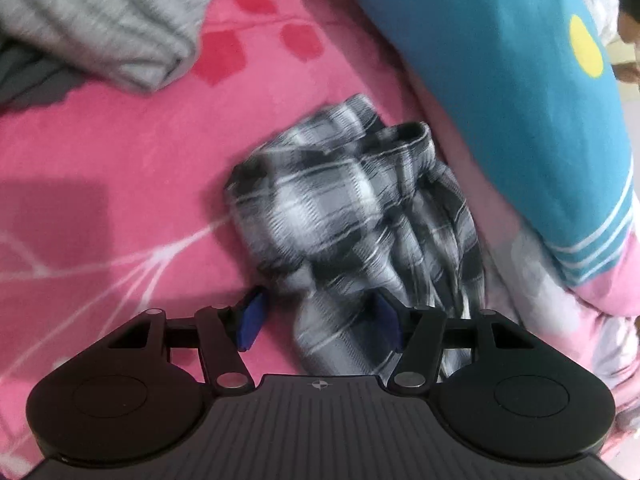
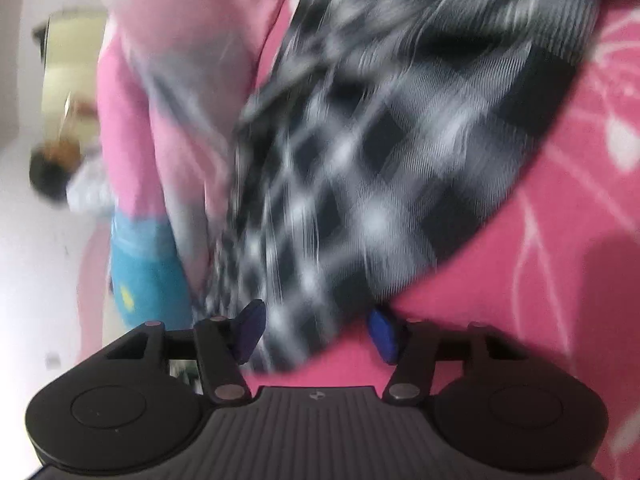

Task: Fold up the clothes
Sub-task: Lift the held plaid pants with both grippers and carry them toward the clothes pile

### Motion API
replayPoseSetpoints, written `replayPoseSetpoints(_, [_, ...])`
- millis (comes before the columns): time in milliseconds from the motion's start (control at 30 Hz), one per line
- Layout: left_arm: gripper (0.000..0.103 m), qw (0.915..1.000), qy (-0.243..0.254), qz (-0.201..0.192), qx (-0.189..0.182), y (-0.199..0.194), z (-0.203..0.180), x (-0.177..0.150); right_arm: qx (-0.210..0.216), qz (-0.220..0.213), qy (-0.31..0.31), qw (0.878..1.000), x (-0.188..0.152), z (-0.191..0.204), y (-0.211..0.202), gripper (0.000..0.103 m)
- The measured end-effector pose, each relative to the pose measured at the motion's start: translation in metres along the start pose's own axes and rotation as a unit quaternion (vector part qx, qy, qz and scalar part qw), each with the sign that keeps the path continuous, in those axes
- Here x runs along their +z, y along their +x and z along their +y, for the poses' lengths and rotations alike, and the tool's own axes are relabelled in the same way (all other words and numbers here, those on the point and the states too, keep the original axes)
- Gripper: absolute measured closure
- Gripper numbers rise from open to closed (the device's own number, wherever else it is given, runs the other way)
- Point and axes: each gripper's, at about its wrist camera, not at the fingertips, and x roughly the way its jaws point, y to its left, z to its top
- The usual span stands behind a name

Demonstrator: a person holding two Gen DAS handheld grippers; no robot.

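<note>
**Left wrist and right wrist: plaid cloth between spread jaws on both sides**

Left wrist view: the left gripper (image 1: 320, 322) has its blue-padded jaws spread wide, and the near end of the crumpled black, grey and white plaid woven garment (image 1: 352, 216) lies in the gap between them, touching or just inside the right pad; no pinch is made. The garment's long axis runs away from the jaws and slightly rightward, ending in a rolled hem. It is bunched in soft ridges, not flat, on the fleecy pink bedcover with red patches and white line pattern (image 1: 120, 168). A ribbed grey knit garment (image 1: 108, 24) lies well apart, far left; a teal cushion with a yellow dot (image 1: 500, 80) lies along the right.

Right wrist view: the right gripper (image 2: 318, 330) is likewise spread, with a blurred fold of the same plaid cloth reaching down between the pads, nearer the left one. Both grippers seem about equally near; either could close on cloth.
</note>
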Motion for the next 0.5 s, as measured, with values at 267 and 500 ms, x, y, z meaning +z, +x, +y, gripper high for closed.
replayPoseSetpoints(267, [0.087, 0.9974, 0.014, -0.065, 0.028, 0.002, -0.012, -0.003, 0.036, -0.115, 0.040, 0.992, 0.022, -0.010, 0.025, 0.066])
replayPoseSetpoints(500, [0.096, 0.9911, 0.029, -0.124, 0.038, -0.032, -0.017, -0.008, 0.077, -0.123, 0.036, 0.989, 0.028, -0.013, 0.017, 0.096])
